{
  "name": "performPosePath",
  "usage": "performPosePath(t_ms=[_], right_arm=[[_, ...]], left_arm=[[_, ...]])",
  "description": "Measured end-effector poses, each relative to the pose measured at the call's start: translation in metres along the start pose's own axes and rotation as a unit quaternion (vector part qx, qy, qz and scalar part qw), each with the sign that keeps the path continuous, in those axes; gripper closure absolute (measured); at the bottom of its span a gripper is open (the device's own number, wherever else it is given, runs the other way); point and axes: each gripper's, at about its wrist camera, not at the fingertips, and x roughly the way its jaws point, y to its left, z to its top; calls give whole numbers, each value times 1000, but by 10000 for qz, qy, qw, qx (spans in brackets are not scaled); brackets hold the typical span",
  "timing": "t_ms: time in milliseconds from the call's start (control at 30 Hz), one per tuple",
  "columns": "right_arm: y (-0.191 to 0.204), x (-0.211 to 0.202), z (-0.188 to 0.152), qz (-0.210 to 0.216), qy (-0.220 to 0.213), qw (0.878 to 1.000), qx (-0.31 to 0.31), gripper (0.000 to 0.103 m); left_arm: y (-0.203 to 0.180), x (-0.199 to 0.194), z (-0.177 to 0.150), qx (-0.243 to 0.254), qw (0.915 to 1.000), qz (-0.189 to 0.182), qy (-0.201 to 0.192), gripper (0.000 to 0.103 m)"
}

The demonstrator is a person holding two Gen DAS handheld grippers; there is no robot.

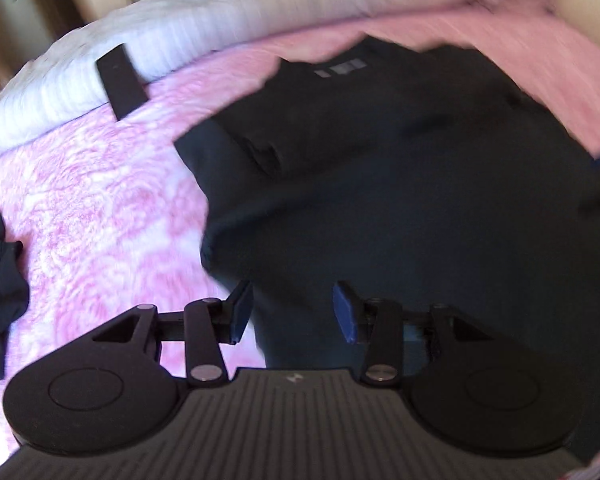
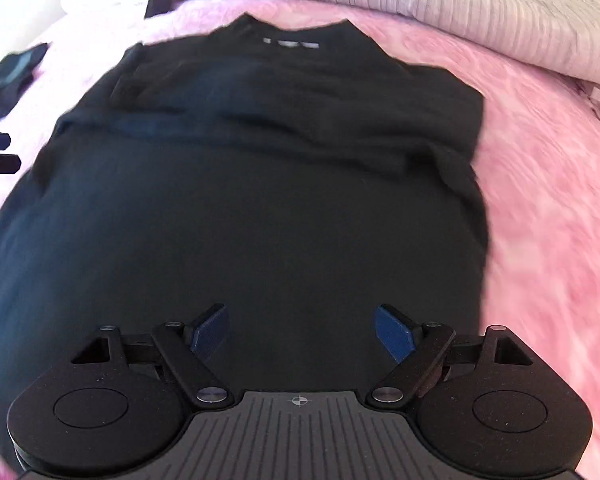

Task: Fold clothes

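The black shirt (image 2: 260, 200) fills the frame's middle above the right gripper (image 2: 302, 334), jaws wide, empty; the left gripper (image 1: 294, 312) half open, empty, at the shirt's lower left edge.

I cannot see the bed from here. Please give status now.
Left gripper open, right gripper open, nothing held. Black shirt flat on pink blanket, sleeves folded in. Nothing in the way.

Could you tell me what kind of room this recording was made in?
Most likely a bedroom: the black T-shirt lies on a fluffy pink blanket, with a ribbed white duvet bunched up behind it, as on a bed.
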Motion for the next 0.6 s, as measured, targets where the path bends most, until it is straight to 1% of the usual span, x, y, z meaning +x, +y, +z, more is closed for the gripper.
performPosePath(t_ms=[67,167,300,400,433,500,600], right_arm=[[5,-20,-17,-58,55,9996,-258,19],[20,-47,-43,-79,75,9966,-815,19],[41,-69,-90,-151,114,9852,-1704,19],[54,-77,-127,-3,62,9755,-2201,19],[57,-79,-140,74,22,9720,-2349,19],[63,-82,-162,223,-65,9648,-2621,20],[68,-84,-190,343,-247,9534,-2987,19]], left_arm=[[-13,-17,-17,488,9987,-119,59,63],[-35,-42,-46,1277,9913,-308,50,62],[-68,-72,-90,2143,9748,-610,-83,58],[-97,-89,-125,2582,9628,-778,-148,54],[-108,-92,-135,2714,9592,-775,-138,52],[-130,-96,-154,2958,9528,-677,-70,52],[-157,-90,-176,3243,9453,-345,81,52]])
